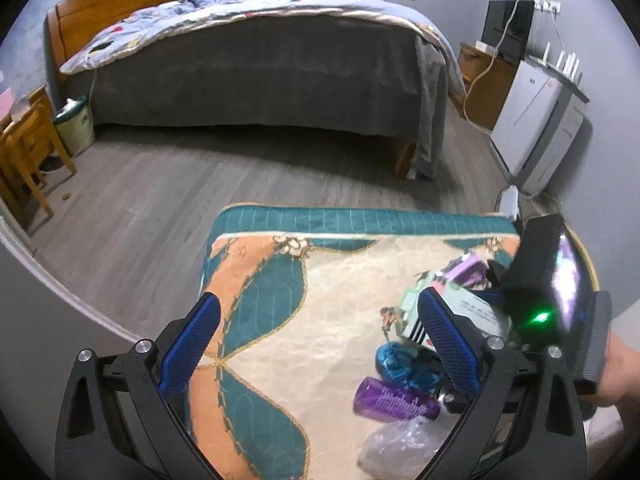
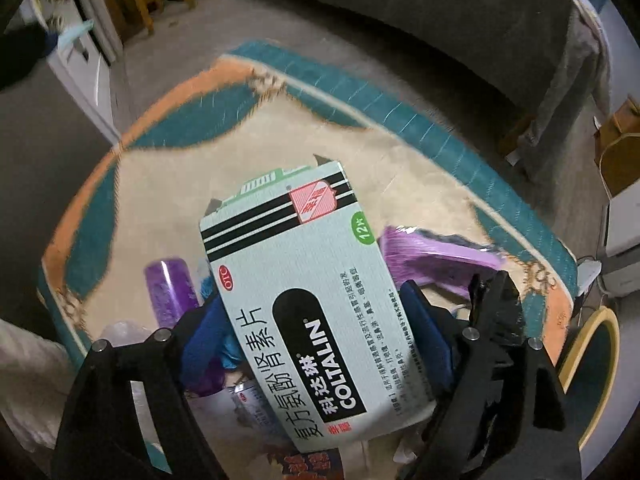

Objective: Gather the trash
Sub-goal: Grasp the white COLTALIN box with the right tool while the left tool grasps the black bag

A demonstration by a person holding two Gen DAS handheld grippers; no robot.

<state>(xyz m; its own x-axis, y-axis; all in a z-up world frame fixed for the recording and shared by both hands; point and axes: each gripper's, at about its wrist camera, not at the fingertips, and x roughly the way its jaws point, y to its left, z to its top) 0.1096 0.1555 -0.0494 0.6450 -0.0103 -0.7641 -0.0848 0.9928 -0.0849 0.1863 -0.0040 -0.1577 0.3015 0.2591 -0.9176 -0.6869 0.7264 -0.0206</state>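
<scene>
Cardboard box: medicine box (image 2: 304, 296) lies tilted on the trash pile on the quilted mat (image 2: 168, 184)
Right gripper (image 2: 320, 344): jaws wide, straddling box, pads not visibly pressing
Left gripper (image 1: 320, 344): wide, empty
Advice: centre pads on long edges, avoid purple bottle (image 2: 170, 292)

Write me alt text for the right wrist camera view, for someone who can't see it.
A white medicine box printed COLTALIN sits between the blue pads of the right gripper, above a quilted teal, orange and cream mat. A purple bottle and a purple wrapper lie on either side; a bed with a grey cover stands behind.
</scene>
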